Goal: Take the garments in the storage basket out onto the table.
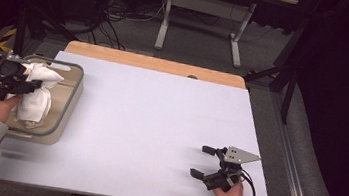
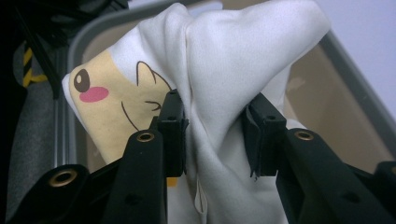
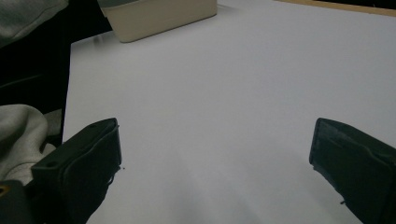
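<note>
Two tools work over a pale lilac-white counter with a wooden strip along its far edge. The left tool is clamped on a bunched white cloth printed with a yellow cartoon face, holding it over a beige tray with a grey rim that lies directly beneath the tool. The right tool rests near the counter's near edge, well apart from the tray, its jaws spread wide with bare counter between them. Beyond the counter lie grey carpet, tangled cables and the white legs of another desk.
</note>
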The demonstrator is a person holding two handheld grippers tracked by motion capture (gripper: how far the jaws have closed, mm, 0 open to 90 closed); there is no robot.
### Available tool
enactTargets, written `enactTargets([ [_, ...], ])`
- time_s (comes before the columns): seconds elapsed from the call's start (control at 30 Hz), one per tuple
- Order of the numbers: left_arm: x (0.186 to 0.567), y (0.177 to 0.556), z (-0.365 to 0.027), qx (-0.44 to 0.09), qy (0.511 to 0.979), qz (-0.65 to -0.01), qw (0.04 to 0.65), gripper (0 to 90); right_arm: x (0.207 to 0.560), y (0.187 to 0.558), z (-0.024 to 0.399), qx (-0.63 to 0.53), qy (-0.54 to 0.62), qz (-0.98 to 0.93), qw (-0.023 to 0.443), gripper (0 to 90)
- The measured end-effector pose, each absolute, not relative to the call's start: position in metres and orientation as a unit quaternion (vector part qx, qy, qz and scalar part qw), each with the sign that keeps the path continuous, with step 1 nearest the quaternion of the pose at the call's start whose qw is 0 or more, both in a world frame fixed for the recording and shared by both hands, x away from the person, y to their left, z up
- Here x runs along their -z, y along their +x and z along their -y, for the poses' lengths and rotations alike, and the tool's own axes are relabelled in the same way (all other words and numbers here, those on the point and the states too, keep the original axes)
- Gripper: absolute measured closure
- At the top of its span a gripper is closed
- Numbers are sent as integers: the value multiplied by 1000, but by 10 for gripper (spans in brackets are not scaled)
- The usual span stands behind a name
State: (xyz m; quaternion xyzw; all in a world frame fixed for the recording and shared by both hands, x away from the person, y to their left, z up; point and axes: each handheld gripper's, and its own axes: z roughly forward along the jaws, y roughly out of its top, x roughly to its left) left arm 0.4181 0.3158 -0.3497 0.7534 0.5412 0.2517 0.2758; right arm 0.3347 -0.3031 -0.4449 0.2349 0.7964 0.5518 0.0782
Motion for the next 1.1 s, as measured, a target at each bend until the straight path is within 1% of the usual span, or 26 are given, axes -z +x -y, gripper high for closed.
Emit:
enactTargets([
  [0.1, 342, 413, -317, -262, 742, -539, 301, 644, 445, 335, 303, -552, 235, -796, 78, 28],
  [0.6, 315, 389, -316, -317, 697, -517, 383, 640, 445, 335, 303, -551, 236, -797, 79, 28],
  [0.93, 306, 379, -309, -326, 682, -499, 424, 637, 445, 335, 303, -550, 237, -797, 80, 29],
  [1.1, 304, 376, -302, -317, 679, -488, 447, 636, 445, 335, 303, -550, 236, -797, 81, 29],
])
